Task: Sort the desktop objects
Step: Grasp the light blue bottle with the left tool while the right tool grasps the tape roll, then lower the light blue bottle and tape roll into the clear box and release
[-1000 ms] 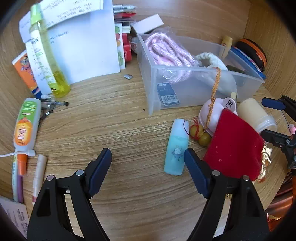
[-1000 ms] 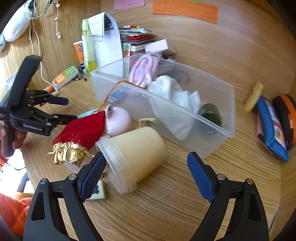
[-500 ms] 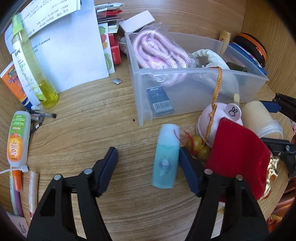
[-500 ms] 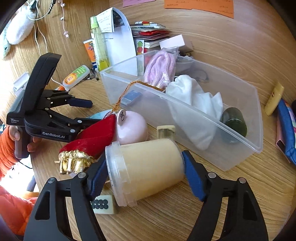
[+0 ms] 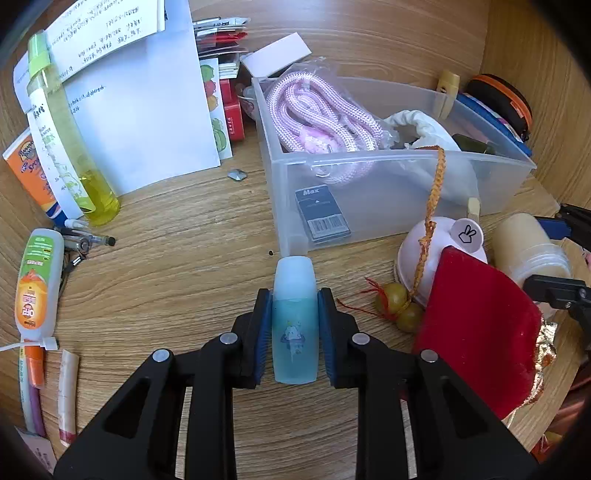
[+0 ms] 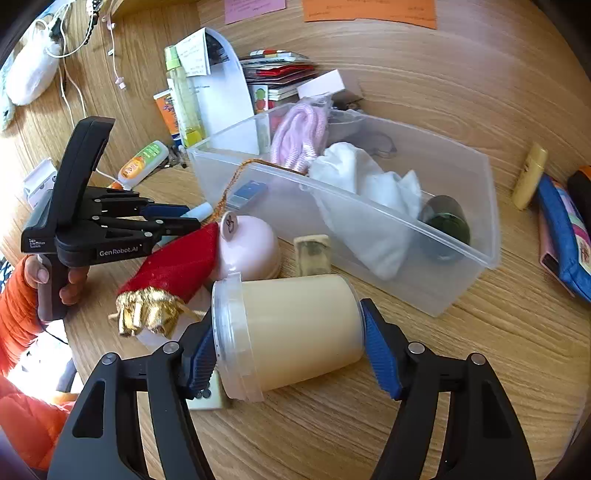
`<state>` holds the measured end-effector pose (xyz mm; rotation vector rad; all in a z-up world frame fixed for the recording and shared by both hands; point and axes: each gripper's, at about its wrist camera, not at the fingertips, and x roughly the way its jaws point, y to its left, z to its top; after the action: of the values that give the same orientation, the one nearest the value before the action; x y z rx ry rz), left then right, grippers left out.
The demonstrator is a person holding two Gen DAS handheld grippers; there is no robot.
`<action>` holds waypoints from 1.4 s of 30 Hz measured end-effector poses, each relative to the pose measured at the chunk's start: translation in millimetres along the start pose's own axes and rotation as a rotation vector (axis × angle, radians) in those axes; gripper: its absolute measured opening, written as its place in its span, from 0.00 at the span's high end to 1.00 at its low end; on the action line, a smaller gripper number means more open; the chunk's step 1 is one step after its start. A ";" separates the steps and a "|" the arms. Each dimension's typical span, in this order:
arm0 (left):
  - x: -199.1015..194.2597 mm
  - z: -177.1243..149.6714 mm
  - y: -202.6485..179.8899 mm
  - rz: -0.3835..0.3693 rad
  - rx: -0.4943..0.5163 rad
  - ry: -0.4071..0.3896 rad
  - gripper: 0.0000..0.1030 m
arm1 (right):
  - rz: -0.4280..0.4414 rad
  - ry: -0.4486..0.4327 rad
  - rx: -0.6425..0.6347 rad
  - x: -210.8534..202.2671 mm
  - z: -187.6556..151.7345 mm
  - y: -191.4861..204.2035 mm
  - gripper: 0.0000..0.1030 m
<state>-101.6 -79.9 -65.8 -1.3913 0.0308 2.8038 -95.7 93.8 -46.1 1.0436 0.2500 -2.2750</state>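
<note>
An orange paper note (image 6: 369, 13) and a pink one (image 6: 255, 5) are stuck on the wooden wall at the top of the frame. A white cable (image 6: 70, 92) hangs at upper left. An orange sleeve (image 6: 18, 314) fills the lower left. The wooden surface (image 6: 498, 332) shows bare grain at right.

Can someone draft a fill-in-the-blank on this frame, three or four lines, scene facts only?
1. The left gripper is shut on the small ____ plastic bottle.
2. The cream plastic jar between the closing jaws of the right gripper lies on its ____.
3. The coiled pink rope sits inside the clear plastic ____.
4. The red velvet pouch has a ____ fringe.

Missing words: blue; side; bin; gold
</note>
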 end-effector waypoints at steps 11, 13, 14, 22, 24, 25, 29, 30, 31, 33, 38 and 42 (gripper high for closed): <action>-22.9 -2.4 4.7 0.010 -0.057 -0.050 0.76 | -0.041 -0.045 0.041 -23.7 -3.8 -10.3 0.36; -30.9 -1.4 4.6 0.010 -0.059 -0.071 0.76 | -0.050 -0.066 0.055 -31.6 -1.6 -13.7 0.36; -35.4 -0.2 4.4 0.009 -0.059 -0.084 0.76 | -0.054 -0.076 0.061 -35.3 -0.1 -14.7 0.36; -61.4 15.8 2.0 0.010 -0.061 -0.168 0.76 | -0.107 -0.160 0.075 -67.0 12.3 -23.7 0.36; -66.4 19.7 0.5 0.005 -0.053 -0.187 0.76 | -0.127 -0.184 0.075 -74.7 18.0 -27.7 0.36; -68.1 21.9 0.1 0.007 -0.047 -0.195 0.76 | -0.136 -0.194 0.077 -77.5 20.9 -29.9 0.36; -70.7 34.2 0.3 0.007 -0.040 -0.214 0.76 | -0.164 -0.231 0.081 -86.1 36.3 -40.4 0.36; -70.9 37.5 0.5 0.002 -0.041 -0.218 0.76 | -0.168 -0.240 0.082 -87.2 40.9 -43.1 0.36; -71.0 40.7 0.6 -0.004 -0.042 -0.223 0.76 | -0.171 -0.245 0.082 -87.1 44.4 -44.5 0.36; -70.7 47.4 -0.1 -0.010 -0.038 -0.232 0.76 | -0.180 -0.256 0.080 -85.9 52.3 -47.1 0.36; -67.7 64.5 -3.9 -0.030 -0.032 -0.241 0.76 | -0.179 -0.262 0.084 -77.7 65.9 -54.5 0.36; -63.6 75.0 -8.3 -0.039 -0.020 -0.247 0.76 | -0.169 -0.255 0.097 -66.6 72.3 -59.9 0.36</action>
<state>-122.7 -69.9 30.1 -1.0271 -0.0268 2.9264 -143.6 142.3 46.6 0.7927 0.1271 -2.5663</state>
